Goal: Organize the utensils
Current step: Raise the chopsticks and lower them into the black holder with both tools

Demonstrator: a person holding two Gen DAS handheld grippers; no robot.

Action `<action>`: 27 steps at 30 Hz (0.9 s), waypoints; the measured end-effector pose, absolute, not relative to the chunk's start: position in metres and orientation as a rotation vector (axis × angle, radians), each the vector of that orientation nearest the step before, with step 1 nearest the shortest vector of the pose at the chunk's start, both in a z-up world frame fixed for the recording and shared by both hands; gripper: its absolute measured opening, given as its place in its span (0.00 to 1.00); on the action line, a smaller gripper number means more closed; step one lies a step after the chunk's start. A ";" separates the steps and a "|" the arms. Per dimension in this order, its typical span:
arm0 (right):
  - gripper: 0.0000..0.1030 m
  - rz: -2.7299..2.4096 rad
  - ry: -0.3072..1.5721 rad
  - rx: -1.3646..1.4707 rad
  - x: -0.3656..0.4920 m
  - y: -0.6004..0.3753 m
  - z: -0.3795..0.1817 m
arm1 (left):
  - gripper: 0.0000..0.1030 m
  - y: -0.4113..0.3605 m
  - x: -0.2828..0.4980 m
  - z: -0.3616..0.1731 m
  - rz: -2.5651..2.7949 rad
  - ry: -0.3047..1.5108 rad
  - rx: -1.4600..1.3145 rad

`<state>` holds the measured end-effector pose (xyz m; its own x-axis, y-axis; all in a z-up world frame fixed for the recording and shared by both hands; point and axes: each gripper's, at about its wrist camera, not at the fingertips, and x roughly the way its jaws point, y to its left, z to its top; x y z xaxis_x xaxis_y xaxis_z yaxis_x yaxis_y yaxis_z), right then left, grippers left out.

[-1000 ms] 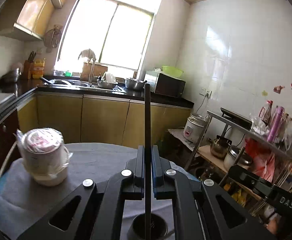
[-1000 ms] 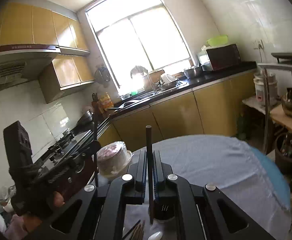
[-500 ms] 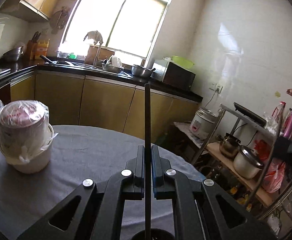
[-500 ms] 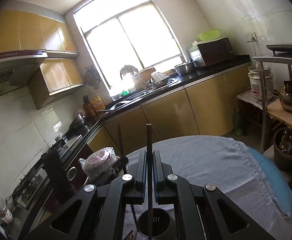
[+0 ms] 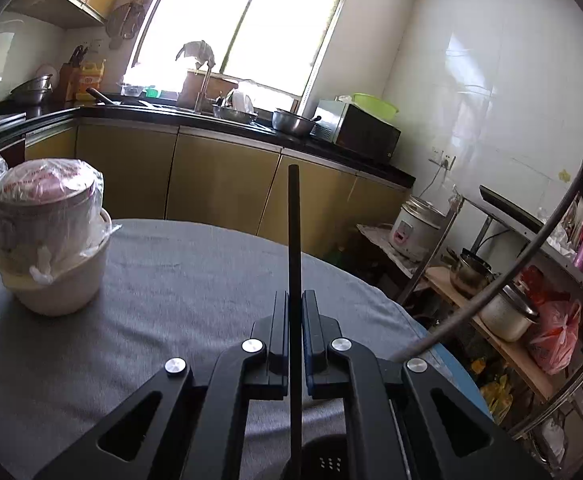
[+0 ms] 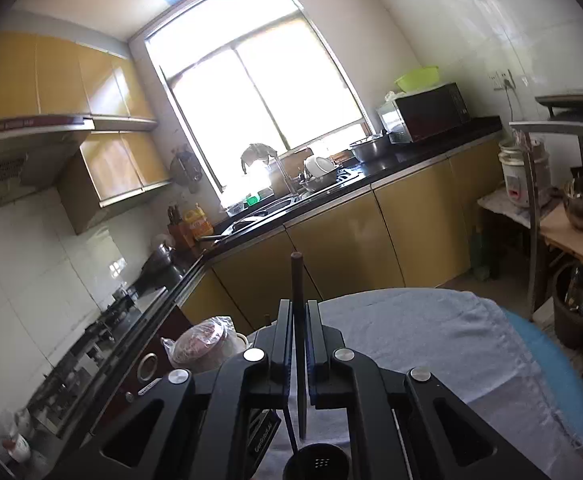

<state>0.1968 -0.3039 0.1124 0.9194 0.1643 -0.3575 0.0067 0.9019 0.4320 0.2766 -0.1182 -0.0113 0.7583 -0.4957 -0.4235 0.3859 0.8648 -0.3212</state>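
Note:
My left gripper [image 5: 294, 300] is shut on a black chopstick [image 5: 293, 232] held upright; its lower end reaches down into a black perforated utensil holder [image 5: 323, 458] at the bottom edge. My right gripper [image 6: 299, 312] is shut on a dark brown chopstick [image 6: 297, 280], also upright, its lower tip hanging just above the same holder [image 6: 317, 462]. A second thin stick [image 6: 289, 428] leans into the holder in the right wrist view. Both grippers are above the round table with a grey cloth [image 5: 179, 292].
A plastic-wrapped pot in a cream bowl [image 5: 47, 236] stands at the table's left. A metal rack with pots [image 5: 503, 308] and a rice cooker [image 5: 417, 228] stand beyond the table's right edge. Kitchen counter and sink [image 5: 227, 120] lie behind.
Both grippers have risen and tilted up while holding their chopsticks. The holder has slid lower in both views. The left gripper has dropped out of the right wrist view.

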 end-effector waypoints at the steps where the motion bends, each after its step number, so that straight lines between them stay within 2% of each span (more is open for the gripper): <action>1: 0.06 0.084 0.413 0.437 0.196 -0.302 0.108 | 0.06 -0.117 0.275 -0.012 -0.488 0.522 -0.225; 9: 0.06 0.078 0.437 0.469 0.171 -0.304 0.083 | 0.06 -0.111 0.256 -0.016 -0.519 0.544 -0.201; 24: 0.06 0.065 0.389 0.446 0.142 -0.301 0.106 | 0.06 -0.093 0.221 -0.012 -0.544 0.590 -0.190; 25: 0.06 0.062 0.402 0.446 0.142 -0.301 0.103 | 0.07 -0.089 0.216 -0.011 -0.542 0.596 -0.191; 27: 0.06 0.056 0.449 0.437 0.146 -0.298 0.092 | 0.18 -0.081 0.206 -0.009 -0.531 0.626 -0.172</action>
